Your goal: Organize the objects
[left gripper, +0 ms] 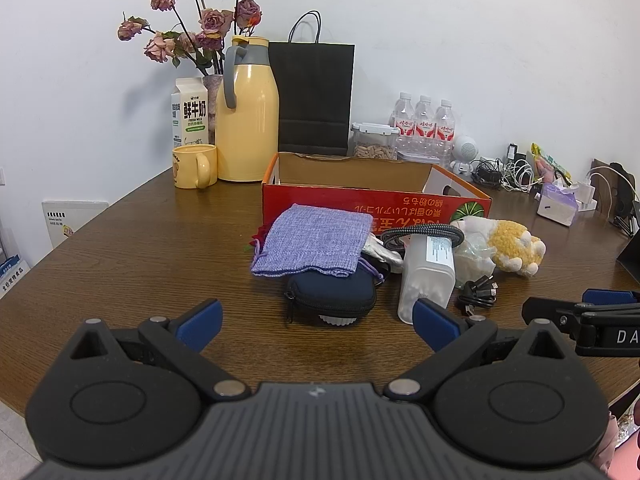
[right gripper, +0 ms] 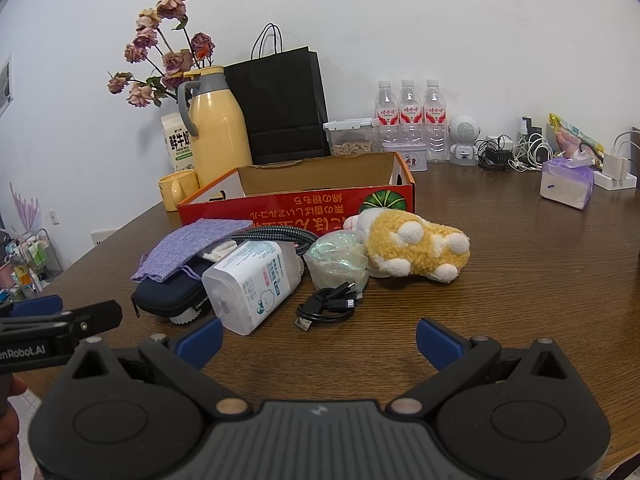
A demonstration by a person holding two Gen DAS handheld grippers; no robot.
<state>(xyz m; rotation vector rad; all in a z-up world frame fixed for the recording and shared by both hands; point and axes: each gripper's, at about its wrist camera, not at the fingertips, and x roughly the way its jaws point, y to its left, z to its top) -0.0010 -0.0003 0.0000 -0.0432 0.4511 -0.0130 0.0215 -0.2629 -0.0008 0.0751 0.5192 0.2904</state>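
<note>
We hold our left gripper (left gripper: 318, 322) spread wide and empty above the tabletop (left gripper: 132, 264), with the dark zippered pouch (left gripper: 332, 294) just ahead between its fingers and the lilac knit bag (left gripper: 314, 244) draped on top of that. Our right gripper (right gripper: 319, 342) is equally wide and holds nothing; the coiled black USB cable (right gripper: 326, 306) lies just ahead, the clear cotton-swab box (right gripper: 252, 284) ahead-left. Farther out sit the yellow plush paw (right gripper: 416, 248) and the open red cardboard box (right gripper: 296, 204).

Glossy wood table (right gripper: 520, 280), woven cloth pouch (left gripper: 316, 240), matt cardboard box (right gripper: 320, 176), fleecy plush toy (right gripper: 416, 248).
</note>
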